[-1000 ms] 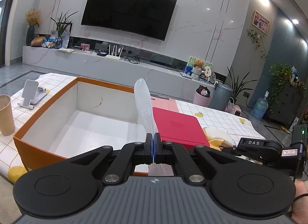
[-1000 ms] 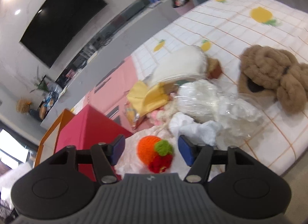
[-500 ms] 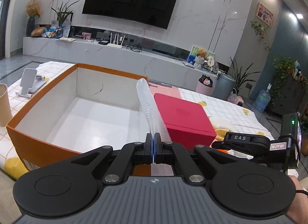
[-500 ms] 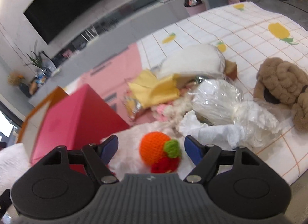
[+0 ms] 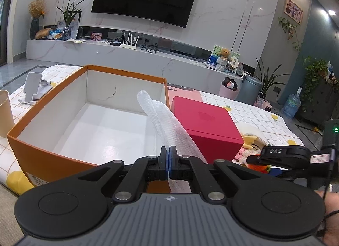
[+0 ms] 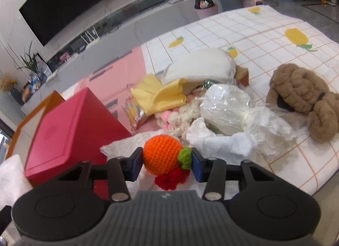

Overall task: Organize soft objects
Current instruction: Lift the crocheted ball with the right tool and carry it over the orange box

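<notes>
My left gripper (image 5: 169,161) is shut on a strip of clear bubble wrap (image 5: 163,123) that rises over the near right corner of the open orange box (image 5: 50,161). My right gripper (image 6: 167,163) is closing its jaws on an orange crocheted fruit (image 6: 162,155) with a green and red tip, and the blue pads touch both its sides. That fruit sits at the near edge of a pile of soft things: a yellow cloth (image 6: 161,95), a white pad (image 6: 201,66), a clear plastic bundle (image 6: 226,112), a brown plush toy (image 6: 305,95). In the left wrist view the right gripper (image 5: 281,159) shows at the right.
A red box (image 5: 205,125) stands between the orange box and the pile. A phone stand (image 5: 34,89) and a beige cup (image 5: 5,112) lie left of the orange box. The checked cloth (image 6: 264,34) with yellow fruit prints covers the surface; a TV wall is behind.
The right gripper's jaws went from wide apart around the crocheted fruit to pressing on it. The left gripper still holds the bubble wrap, which now leans further right.
</notes>
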